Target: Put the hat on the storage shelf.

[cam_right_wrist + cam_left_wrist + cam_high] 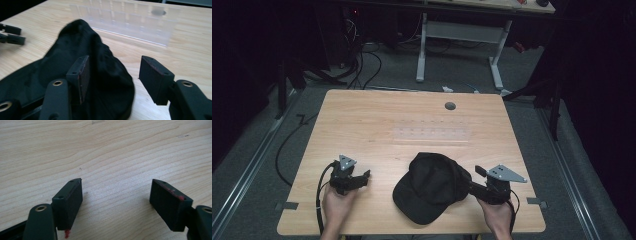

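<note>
A black cap (pixel 432 185) lies crumpled on the wooden table (pixel 362 120) near its front edge. My right gripper (pixel 474 181) is at the cap's right side and points left at it. In the right gripper view its jaws (pixel 115 57) stand open: the left jaw is over the cap (pixel 50 70), the right jaw is over bare wood, and neither pad presses the fabric. My left gripper (pixel 366 176) rests to the left of the cap, apart from it. In the left gripper view it (pixel 116 180) stands open over bare wood with nothing between its jaws.
A clear plastic tray (pixel 432 134) lies flat in the middle of the table, beyond the cap. Farther back there is a round grey hole (pixel 450 106) in the tabletop. Behind the table stand a white desk frame (pixel 459 45) and cables on the floor.
</note>
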The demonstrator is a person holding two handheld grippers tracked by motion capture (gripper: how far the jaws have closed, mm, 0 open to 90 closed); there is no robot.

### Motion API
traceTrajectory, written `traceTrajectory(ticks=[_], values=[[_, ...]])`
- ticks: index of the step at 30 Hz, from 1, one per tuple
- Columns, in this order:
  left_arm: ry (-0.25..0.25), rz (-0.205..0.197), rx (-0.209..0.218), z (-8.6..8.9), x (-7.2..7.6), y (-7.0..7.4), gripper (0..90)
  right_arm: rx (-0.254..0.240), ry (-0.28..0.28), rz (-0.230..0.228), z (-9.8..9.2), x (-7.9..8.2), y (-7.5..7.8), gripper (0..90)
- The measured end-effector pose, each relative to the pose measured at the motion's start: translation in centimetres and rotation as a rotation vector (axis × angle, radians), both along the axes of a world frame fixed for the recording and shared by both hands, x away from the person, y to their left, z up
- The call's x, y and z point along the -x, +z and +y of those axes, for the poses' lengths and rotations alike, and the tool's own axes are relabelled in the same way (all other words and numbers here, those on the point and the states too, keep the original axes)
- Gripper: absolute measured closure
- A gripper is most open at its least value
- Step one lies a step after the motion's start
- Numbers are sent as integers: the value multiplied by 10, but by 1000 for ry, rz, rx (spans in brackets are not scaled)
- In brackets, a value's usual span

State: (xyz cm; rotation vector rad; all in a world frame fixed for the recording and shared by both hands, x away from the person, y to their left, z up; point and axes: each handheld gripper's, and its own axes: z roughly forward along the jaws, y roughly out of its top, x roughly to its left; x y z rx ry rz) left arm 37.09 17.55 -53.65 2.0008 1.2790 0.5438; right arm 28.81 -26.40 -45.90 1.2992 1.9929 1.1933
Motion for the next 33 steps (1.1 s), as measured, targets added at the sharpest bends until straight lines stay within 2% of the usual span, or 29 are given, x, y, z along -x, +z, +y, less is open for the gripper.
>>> traceTrajectory(ticks=[3, 8, 13, 17, 21, 29, 33], values=[[0, -1, 1, 0, 0, 0, 268, -4, 24, -1, 7, -4, 2, 386], [-1, 1, 2, 0, 0, 0, 268, 12, 54, 30, 20, -14, 0, 358], [0, -1, 1, 0, 0, 0, 268, 29, 55, 75, 29, -25, -7, 354], [1, -1, 1, 0, 0, 0, 268, 24, 44, 90, 30, -31, -12, 379], [2, -1, 2, 0, 0, 0, 268, 21, 51, 99, 31, -33, -13, 443], [2, -2, 2, 0, 0, 0, 267, 38, 62, 115, 35, -34, -16, 669], [3, -2, 1, 0, 0, 0, 267, 31, 63, 133, 35, -35, -16, 741]])
